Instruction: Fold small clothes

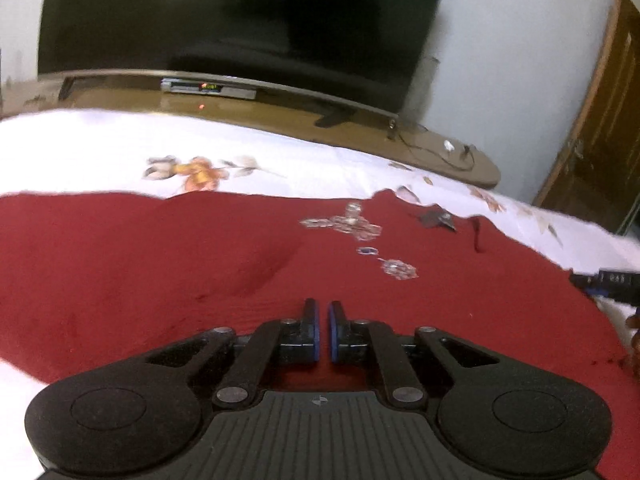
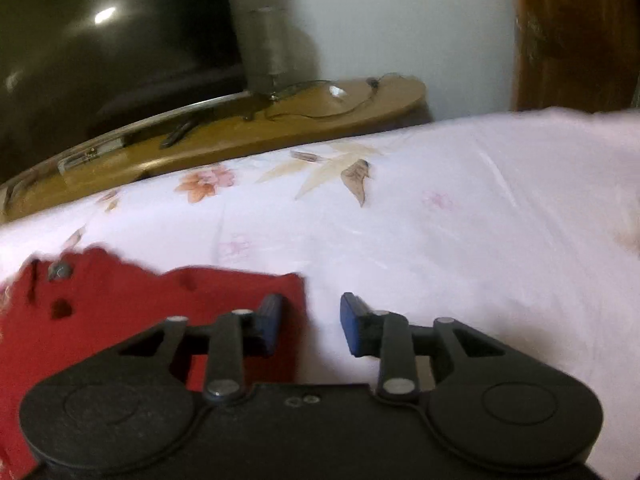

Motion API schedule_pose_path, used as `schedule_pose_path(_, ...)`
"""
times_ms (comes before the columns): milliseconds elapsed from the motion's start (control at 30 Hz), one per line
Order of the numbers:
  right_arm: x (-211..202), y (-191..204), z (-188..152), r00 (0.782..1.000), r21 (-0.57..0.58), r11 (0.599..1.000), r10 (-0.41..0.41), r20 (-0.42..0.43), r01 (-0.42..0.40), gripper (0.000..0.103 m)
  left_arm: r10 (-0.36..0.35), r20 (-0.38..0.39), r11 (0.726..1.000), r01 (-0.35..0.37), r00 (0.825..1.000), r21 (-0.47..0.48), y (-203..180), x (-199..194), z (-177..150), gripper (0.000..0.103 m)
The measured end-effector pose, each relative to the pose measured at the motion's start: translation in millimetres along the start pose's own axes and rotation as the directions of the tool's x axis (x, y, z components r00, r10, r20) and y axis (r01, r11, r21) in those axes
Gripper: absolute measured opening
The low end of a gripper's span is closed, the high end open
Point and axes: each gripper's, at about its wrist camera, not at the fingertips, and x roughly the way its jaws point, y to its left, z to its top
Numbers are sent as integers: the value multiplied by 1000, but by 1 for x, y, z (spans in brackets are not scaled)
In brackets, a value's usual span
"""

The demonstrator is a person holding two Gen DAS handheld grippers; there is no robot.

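A small red garment (image 1: 160, 260) with shiny sequin motifs (image 1: 352, 224) lies spread flat on a white flowered bedsheet (image 1: 280, 148). My left gripper (image 1: 323, 308) hovers low over its middle. Its blue pads are almost together, with only a thin slit between them and no cloth in it. In the right wrist view, the garment's right edge (image 2: 120, 300) reaches to my right gripper (image 2: 310, 308). That gripper is open; its left finger (image 2: 272, 316) is over the red cloth and its right finger (image 2: 354, 320) is over the sheet (image 2: 440, 220). Nothing is held.
Beyond the bed, a large dark television (image 1: 240, 20) stands on a low wooden stand (image 2: 280, 120) with cables and a set-top box (image 1: 208, 89). A metal cylinder (image 2: 266, 52) stands beside the screen. A wooden door (image 1: 600, 120) is at the right.
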Motion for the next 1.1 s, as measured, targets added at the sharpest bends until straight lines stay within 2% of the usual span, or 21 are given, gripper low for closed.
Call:
schedule_pose_path(67,-4,2,-1,1000,-46,999,3,-6,-4,32,4,0,1000,-4,1000,-3,-2,-2,0,8)
schedule_pose_path(133,-22,9,-2,999,-47,999,10,42,-8,33,17,22,1000,-17,1000,-3,-11,-10,0,10)
schedule_pose_path(200,-51,17,-10,989,-44,997,72,132,-66,37,43,33,999,-44,999,29,-17,-7,-6,38)
schedule_pose_path(233,-56,27,-19,988,-77,993,96,121,-87,36,32,32,998,-34,999,50,-18,-5,-10,50)
schedule_pose_path(267,-50,36,-28,994,-122,989,86,63,-77,37,30,35,996,-33,999,80,-23,-4,-10,57)
schedule_pose_path(300,-36,44,-38,998,-169,984,51,-31,-56,39,38,23,994,-40,999,106,-27,-5,-7,59)
schedule_pose_path(333,-40,52,-49,999,-229,973,29,13,-25,41,43,17,993,-45,999,114,-28,-10,-4,61)
schedule_pose_path(367,-46,59,-52,1000,-261,965,10,0,-10,41,47,33,994,-50,998,101,-24,-18,-2,63)
schedule_pose_path(433,-67,58,-52,998,-203,978,55,17,-50,42,63,92,997,-66,994,34,-2,-44,-2,70)
schedule_pose_path(467,-80,54,-54,996,-175,982,77,40,-69,44,79,114,997,-77,990,-21,17,-59,-3,70)
schedule_pose_path(533,-99,54,-62,996,-158,986,66,58,-56,44,131,141,984,-112,981,-135,64,-87,-9,70)
schedule_pose_path(600,-116,49,-75,997,-139,989,66,47,-59,44,211,136,955,-175,968,-240,115,-109,-14,70)
schedule_pose_path(667,-128,45,-84,998,-127,991,47,28,-43,44,271,120,906,-211,955,-367,172,-129,-18,70)
schedule_pose_path(733,-136,41,-93,1000,-105,994,25,4,-24,44,307,118,822,-200,944,-533,231,-150,-23,70)
schedule_pose_path(833,-138,42,-98,1000,-44,999,-5,-15,4,45,335,125,709,-162,934,-687,296,-170,-29,69)
schedule_pose_path(900,-142,45,-100,1000,-7,1000,-14,-13,13,46,319,137,660,-116,938,-743,325,-175,-32,65)
schedule_pose_path(967,-144,54,-100,1000,9,1000,-9,-13,10,46,295,117,625,-99,948,-775,346,-172,-30,46)
schedule_pose_path(1033,-146,67,-99,1000,-6,1000,-10,-10,10,46,279,95,612,-100,955,-785,359,-166,-26,37)
schedule_pose_path(1100,-154,83,-100,1000,-54,998,-16,11,16,47,268,98,608,-89,958,-789,370,-161,-24,36)
